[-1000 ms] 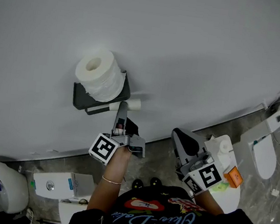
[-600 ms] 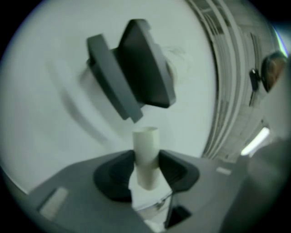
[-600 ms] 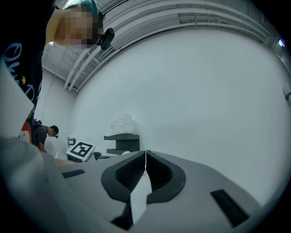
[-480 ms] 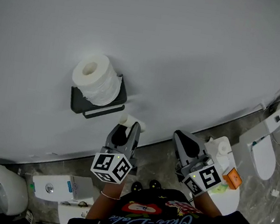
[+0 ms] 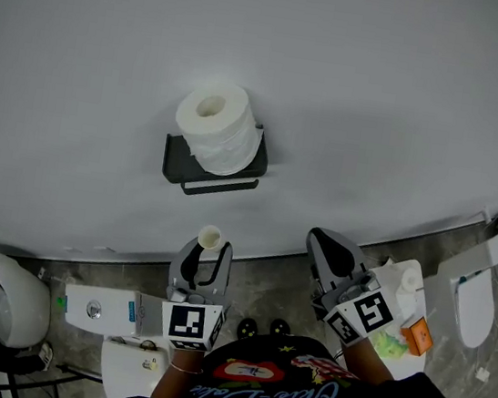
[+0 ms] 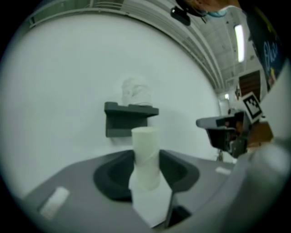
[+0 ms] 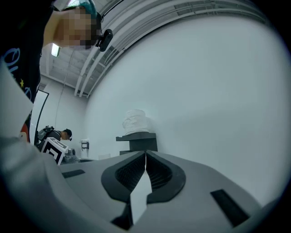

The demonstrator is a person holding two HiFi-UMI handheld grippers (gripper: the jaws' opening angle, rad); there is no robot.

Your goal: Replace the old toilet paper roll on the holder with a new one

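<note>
Two claws: the left claw (image 5: pixel 206 254) grips one bare cardboard tube (image 5: pixel 211 236) upright; the right claw (image 5: pixel 319 240) is closed on nothing. Beyond, well apart from both, one full paper roll (image 5: pixel 215 124) sits atop the single holder (image 5: pixel 219 180), plain wall (image 5: pixel 401 95) all around

Dark wall-mounted holder (image 5: pixel 177 163) with a full toilet paper roll (image 5: pixel 216 130) on top.
</note>
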